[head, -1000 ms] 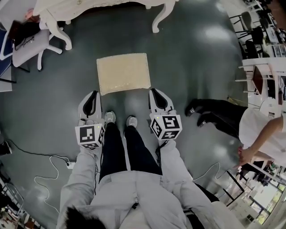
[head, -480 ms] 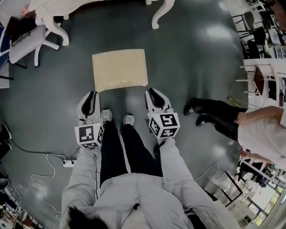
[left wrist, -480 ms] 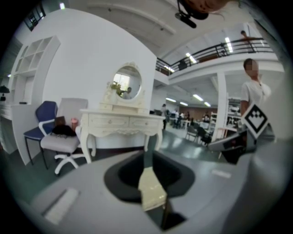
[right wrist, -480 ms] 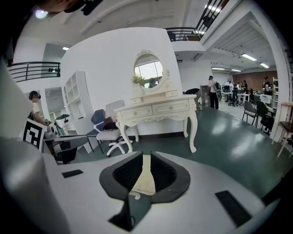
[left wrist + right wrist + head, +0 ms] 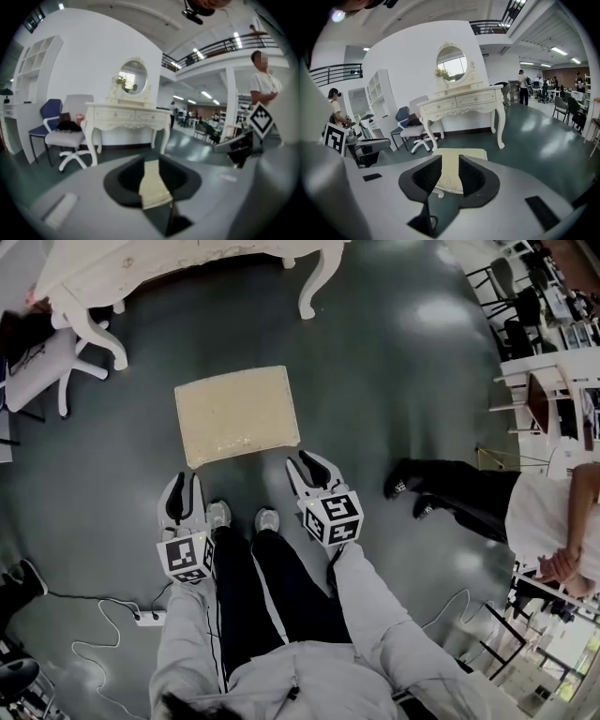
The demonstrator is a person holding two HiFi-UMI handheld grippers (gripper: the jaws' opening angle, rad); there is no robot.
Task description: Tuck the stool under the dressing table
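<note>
Holding nothing in the left gripper [image 5: 151,166]: jaws partway apart, just now opening, pads bare. Showing through that gap, a strip of the cream stool [image 5: 152,192], out beyond the tips and not pressed by either pad. Same at the right gripper [image 5: 450,164]: jaws partway apart, just now opening, gripping nothing, with the padded seat of the stool [image 5: 476,153] and one white leg lying past the tips.

Seen from the head view, pointing forward and down at the seat's near edge: left gripper [image 5: 185,482] just beside the near left corner, right gripper [image 5: 307,463] just beside the near right corner. Cannot tell whether touching at either corner.

Standing out on the dark green floor [image 5: 394,381], the stool [image 5: 236,413]: well clear of the white dressing table [image 5: 169,259], not under it, roughly in line with the space between the carved legs. Topping the dressing table [image 5: 461,104], an oval mirror [image 5: 451,61] against the white wall.

Parked beside the table's left end, a white office chair [image 5: 37,367] with something dark on its seat. Planted just behind the stool, the wearer's shoes [image 5: 218,515]. Off to the right, another person [image 5: 553,512] in a white top and dark trousers. Trailing across the floor at lower left, a power strip [image 5: 150,617] with a white cable.
</note>
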